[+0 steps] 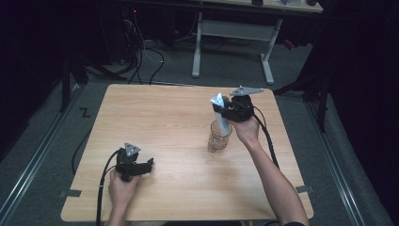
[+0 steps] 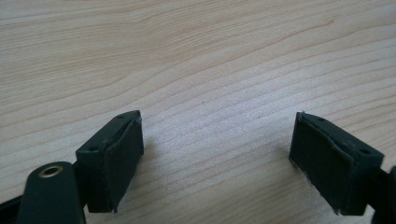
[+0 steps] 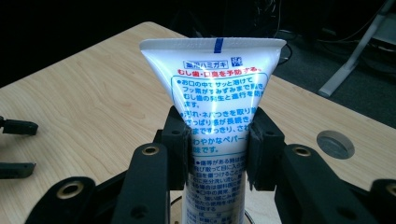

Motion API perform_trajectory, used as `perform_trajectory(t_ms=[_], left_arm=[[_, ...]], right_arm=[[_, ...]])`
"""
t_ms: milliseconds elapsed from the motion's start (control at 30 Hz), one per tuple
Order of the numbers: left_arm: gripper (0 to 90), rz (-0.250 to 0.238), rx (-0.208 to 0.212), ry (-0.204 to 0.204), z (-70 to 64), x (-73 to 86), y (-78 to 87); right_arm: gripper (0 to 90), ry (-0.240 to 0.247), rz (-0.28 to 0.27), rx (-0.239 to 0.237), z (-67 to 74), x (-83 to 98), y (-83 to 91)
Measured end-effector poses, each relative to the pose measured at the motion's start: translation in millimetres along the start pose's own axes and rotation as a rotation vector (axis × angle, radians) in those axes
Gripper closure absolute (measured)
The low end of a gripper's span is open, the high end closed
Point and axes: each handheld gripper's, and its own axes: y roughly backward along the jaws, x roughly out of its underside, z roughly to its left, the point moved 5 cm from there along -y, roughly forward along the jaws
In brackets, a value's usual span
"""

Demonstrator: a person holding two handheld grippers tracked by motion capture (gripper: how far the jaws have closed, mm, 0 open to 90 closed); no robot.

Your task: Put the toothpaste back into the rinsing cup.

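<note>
the right gripper [image 1: 225, 109] has its jaws clenched on a white toothpaste tube [image 3: 217, 107], held upright with its lower end in a clear glass [image 1: 219, 137] well in from the desk [image 1: 155, 117] edges. left of the glass lies broad bare wood, where the left gripper [image 1: 149, 163] rests with jaws released. the tube bears red and blue japanese print under a blue mark on its crimp.

Left tongs [image 2: 217, 154] agape, right tongs [image 3: 218, 140] clamped.

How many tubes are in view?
1: a white tube stands clamped in the right gripper, its lower end in the glass cup on the table.
</note>
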Motion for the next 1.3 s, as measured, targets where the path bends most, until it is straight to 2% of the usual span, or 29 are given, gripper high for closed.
perform_trajectory(t_ms=[700,1300], left_arm=[[17.6,0.000,0.000,0.000,-0.1,0.0,0.0],[17.5,0.000,0.000,0.000,-0.1,-0.1,0.0]], right_arm=[[65.3,0.002,0.050,0.013,-1.9,14.8,-11.3],[65.2,-0.001,0.050,0.016,-2.5,22.0,-5.4]])
